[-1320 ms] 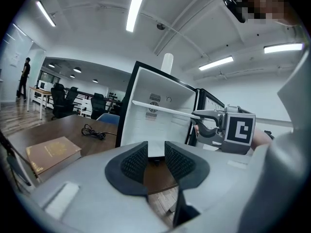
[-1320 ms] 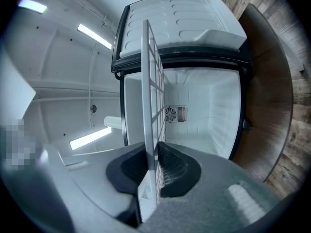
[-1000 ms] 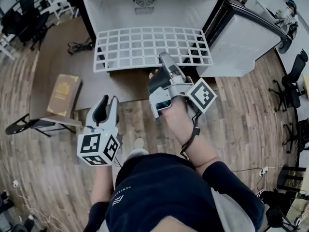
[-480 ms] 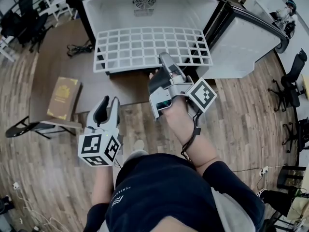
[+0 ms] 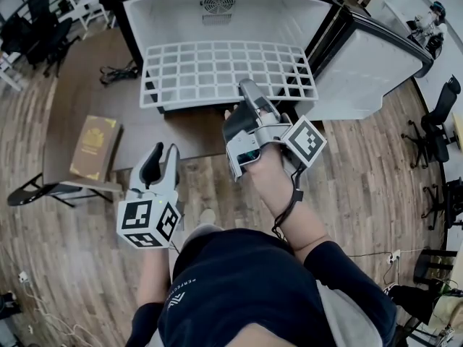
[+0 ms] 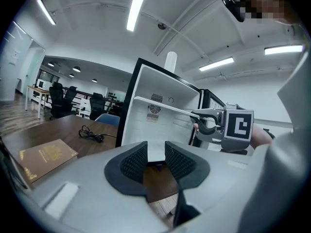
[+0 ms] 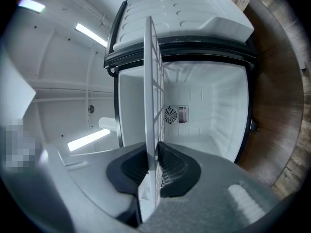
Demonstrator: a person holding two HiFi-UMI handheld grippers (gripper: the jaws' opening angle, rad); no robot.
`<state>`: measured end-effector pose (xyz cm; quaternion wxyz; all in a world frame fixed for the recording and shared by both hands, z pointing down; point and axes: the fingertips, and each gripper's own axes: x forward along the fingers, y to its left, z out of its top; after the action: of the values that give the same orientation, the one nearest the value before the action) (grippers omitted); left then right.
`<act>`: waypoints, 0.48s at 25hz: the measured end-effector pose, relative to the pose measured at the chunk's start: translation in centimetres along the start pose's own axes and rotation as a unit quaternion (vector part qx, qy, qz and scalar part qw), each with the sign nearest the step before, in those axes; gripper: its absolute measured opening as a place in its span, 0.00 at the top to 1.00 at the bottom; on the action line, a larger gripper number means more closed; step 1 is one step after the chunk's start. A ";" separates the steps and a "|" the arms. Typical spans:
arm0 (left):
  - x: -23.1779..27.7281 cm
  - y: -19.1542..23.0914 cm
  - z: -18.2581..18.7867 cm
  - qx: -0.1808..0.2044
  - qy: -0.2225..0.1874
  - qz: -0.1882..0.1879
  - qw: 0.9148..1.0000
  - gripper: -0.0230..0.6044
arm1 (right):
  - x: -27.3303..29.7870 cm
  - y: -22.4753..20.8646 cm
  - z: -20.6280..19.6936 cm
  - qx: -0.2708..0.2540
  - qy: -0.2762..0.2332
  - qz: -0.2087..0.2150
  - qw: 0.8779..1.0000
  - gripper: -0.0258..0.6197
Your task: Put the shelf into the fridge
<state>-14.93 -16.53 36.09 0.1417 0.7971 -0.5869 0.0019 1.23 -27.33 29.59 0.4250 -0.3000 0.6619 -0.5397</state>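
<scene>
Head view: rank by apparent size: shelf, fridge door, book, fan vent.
1-2. shelf and fridge door: look about alike, not ranked
3. book
4. fan vent, deepest in the fridge, so distance shrinks it

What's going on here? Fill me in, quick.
A person holds a claw in each hand. The right claw is shut on the front edge of the white wire shelf, held level and reaching into the open fridge. The left claw hangs open and empty near the table.
</scene>
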 end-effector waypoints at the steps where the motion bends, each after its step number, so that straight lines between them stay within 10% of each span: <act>1: 0.1 0.0 0.0 -0.001 0.000 -0.001 1.000 0.78 | 0.0 0.0 0.0 -0.001 0.002 -0.002 1.000 0.91; 12: 1.1 -1.2 0.4 0.002 -0.003 -0.023 1.000 0.78 | 0.1 0.1 -0.1 -0.006 0.023 -0.014 1.000 0.91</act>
<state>-13.56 -17.32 35.60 0.1383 0.8107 -0.5688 -0.0027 1.08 -27.35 29.51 0.4003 -0.2996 0.6705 -0.5481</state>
